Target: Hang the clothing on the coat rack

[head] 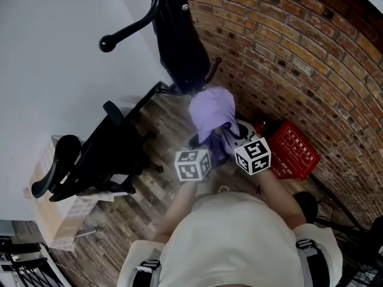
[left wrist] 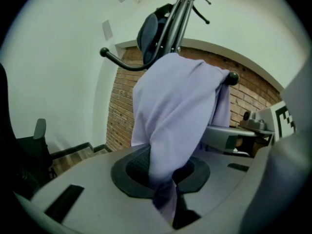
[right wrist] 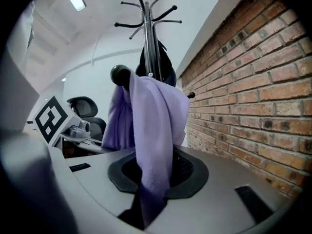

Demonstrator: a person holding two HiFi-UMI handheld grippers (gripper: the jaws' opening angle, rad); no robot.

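The left gripper (left wrist: 168, 206) and the right gripper (right wrist: 146, 204) each have their fingers pinched on a lower fold of the purple cloth (left wrist: 170, 111). The cloth drapes over a knobbed peg (right wrist: 119, 73) of the coat rack (right wrist: 148, 38), beside the brick wall (right wrist: 253, 101). It looks light, limp and liable to slide, so bunched edges should hold best. The fingertips are buried in fabric, and the far side of the drape is hidden.

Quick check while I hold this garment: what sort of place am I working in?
Probably an indoor office corner: a brick wall, a wood-plank floor, a black office chair, and the coat rack with the purple garment draped over one hook.
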